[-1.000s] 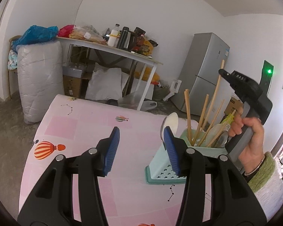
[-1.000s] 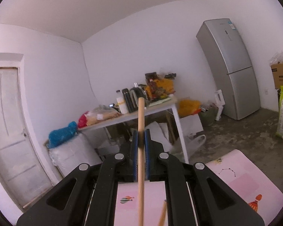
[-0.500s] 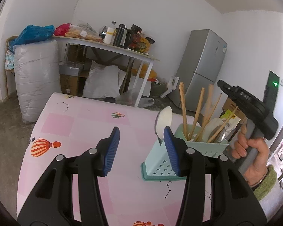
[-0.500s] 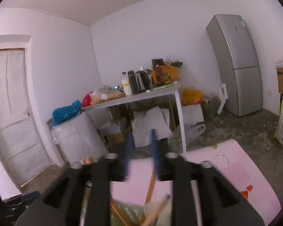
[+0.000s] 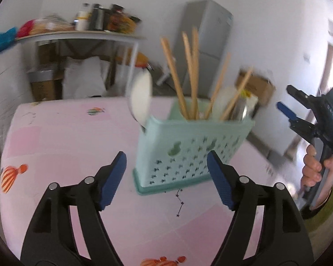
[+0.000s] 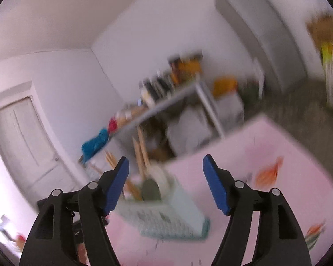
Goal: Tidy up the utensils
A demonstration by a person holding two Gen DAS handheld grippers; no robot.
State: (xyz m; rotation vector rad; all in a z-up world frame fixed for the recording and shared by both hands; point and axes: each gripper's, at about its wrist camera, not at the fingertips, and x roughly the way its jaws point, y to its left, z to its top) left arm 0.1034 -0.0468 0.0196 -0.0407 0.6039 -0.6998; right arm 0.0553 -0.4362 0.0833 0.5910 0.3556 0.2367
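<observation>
A mint-green perforated utensil basket [image 5: 188, 153] stands on the pink table [image 5: 55, 146], holding several wooden chopsticks [image 5: 188, 77] and white spoons [image 5: 141, 97]. My left gripper [image 5: 166, 173] sits just in front of the basket, its jaws opening, nothing pressed between the pads. In the blurred right wrist view the same basket [image 6: 166, 217] with chopsticks [image 6: 142, 153] lies below my right gripper [image 6: 165, 184], whose jaws are opening and hold nothing. From the left wrist view that right gripper [image 5: 299, 104] is off to the basket's right, held by a hand [image 5: 315, 168].
Behind the pink table stand a cluttered white table [image 5: 82, 35], a grey fridge [image 5: 208, 51] and a cardboard box [image 5: 255, 86]. A white door [image 6: 24, 141] is at the left in the right wrist view. The pink tabletop has bare room left of the basket.
The right gripper let go of the wooden chopstick, opened wide and swung down and away to the basket's right. The left gripper opened wider and moved closer to the basket.
</observation>
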